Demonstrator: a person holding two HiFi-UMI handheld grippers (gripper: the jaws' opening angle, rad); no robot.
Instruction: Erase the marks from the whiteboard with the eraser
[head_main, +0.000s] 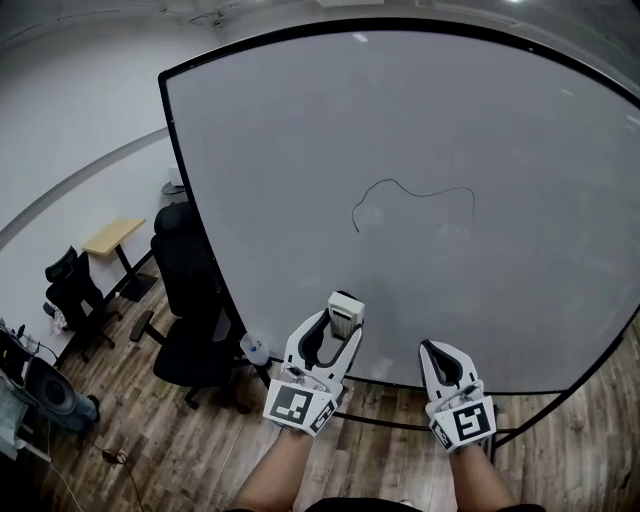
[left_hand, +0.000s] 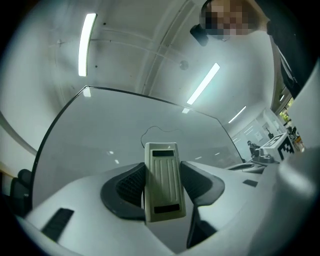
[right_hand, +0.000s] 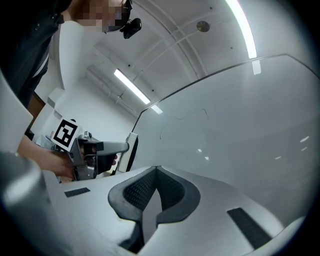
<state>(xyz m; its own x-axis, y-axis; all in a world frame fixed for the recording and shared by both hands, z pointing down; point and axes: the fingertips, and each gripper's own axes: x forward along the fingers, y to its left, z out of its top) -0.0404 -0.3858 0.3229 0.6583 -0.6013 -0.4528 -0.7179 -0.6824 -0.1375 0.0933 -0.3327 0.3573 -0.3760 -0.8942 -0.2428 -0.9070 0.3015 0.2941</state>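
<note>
The left hand-held gripper (head_main: 340, 327) pinches a pale, ribbed whiteboard eraser (head_main: 346, 313) between its jaws. In the left gripper view the two dark ridged pads sit tight against the eraser's long sides, and it stands upright, its top end reaching past the fingertips toward the board. The right hand-held gripper (head_main: 432, 350) has its jaws pressed together at the tips with nothing between them. It hangs a little lower than the left one and apart from it, off to the right. Both are held up in front of the lower part of a large whiteboard (head_main: 480, 120) with a thin black frame. Whether the eraser touches the board surface cannot be told from these views. One thin black marker line (head_main: 410, 192) runs across the middle of the board, a wavy stroke that hooks downward at both ends. It lies well above the eraser and slightly to the right. The rest of the board looks plain grey-white, with a few light reflections. To the left of the board stand black office chairs (head_main: 190, 300) on a wood-plank floor (head_main: 180, 450). In the right gripper view the left one shows off to the side, its marker cube (right_hand: 65, 132) facing the camera and a hand around its grip.
</note>
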